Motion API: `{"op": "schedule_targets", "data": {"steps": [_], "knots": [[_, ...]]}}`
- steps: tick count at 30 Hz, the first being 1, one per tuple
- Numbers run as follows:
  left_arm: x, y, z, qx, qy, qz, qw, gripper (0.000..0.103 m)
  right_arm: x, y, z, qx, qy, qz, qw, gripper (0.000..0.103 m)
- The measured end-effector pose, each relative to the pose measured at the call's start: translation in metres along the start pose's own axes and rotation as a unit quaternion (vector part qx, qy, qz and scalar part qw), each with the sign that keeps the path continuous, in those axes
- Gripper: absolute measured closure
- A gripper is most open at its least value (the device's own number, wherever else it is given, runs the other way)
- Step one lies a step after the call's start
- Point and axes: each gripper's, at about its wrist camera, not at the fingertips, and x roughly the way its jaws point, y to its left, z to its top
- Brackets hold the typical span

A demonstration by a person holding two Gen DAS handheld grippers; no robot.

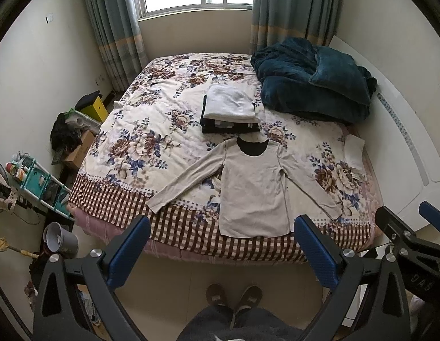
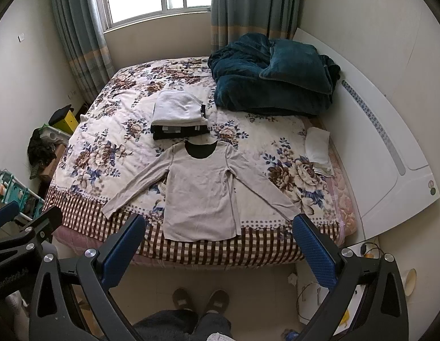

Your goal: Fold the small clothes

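A beige long-sleeved shirt [image 1: 252, 190] is spread flat (sleeves out) on the bed [image 1: 129, 153], near its front edge. Both the left gripper [image 1: 224, 251] and the right gripper [image 2: 220, 248] are held above the floor, fingers wide apart.

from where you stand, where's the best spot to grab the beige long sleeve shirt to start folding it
Probably the two sleeve cuffs. The beige shirt lies flat on the bed, collar away, hem toward you, sleeves splayed outward. The left gripper could come in from the left for the cuff near the checkered border, the right gripper from the right for the other. Both are open and empty.
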Motion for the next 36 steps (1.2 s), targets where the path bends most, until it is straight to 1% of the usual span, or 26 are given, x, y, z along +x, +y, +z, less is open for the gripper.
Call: {"op": "schedule_targets", "data": {"steps": [3, 7, 8, 21, 26, 27, 36], "knots": [[-0.001, 0.001, 0.001, 0.0, -0.002, 0.0, 1.0, 0.0, 0.001, 0.001, -0.002, 0.0, -0.002, -0.001, 1.0, 0.0], [-0.003, 0.002, 0.003, -0.001, -0.005, -0.002, 1.0, 0.0, -0.007, -0.002, 0.002, 0.0, -0.004, -0.001, 1.0, 0.0], [0.0, -0.003, 0.002, 0.001, -0.002, 0.001, 1.0, 0.0, -0.009, -0.003, 0.004, 0.0, -0.003, -0.001, 1.0, 0.0], [-0.005, -0.004, 0.001, 0.0, -0.006, 0.001, 1.0, 0.0, -0.012, -0.004, 0.004, -0.002, -0.007, 0.001, 1.0, 0.0], [-0.006, -0.009, 0.006, 0.0, -0.007, 0.001, 1.0, 0.0, -0.013, -0.004, 0.005, -0.001, -0.008, 0.001, 1.0, 0.0], [-0.006, -0.004, 0.0, 0.0, -0.008, 0.0, 1.0, 0.0, -0.011, -0.003, 0.004, -0.002, -0.007, 0.001, 1.0, 0.0], [-0.011, -0.002, 0.006, 0.0, -0.01, 0.0, 1.0, 0.0, -0.015, -0.005, 0.006, -0.001, -0.009, 0.001, 1.0, 0.0]]}}
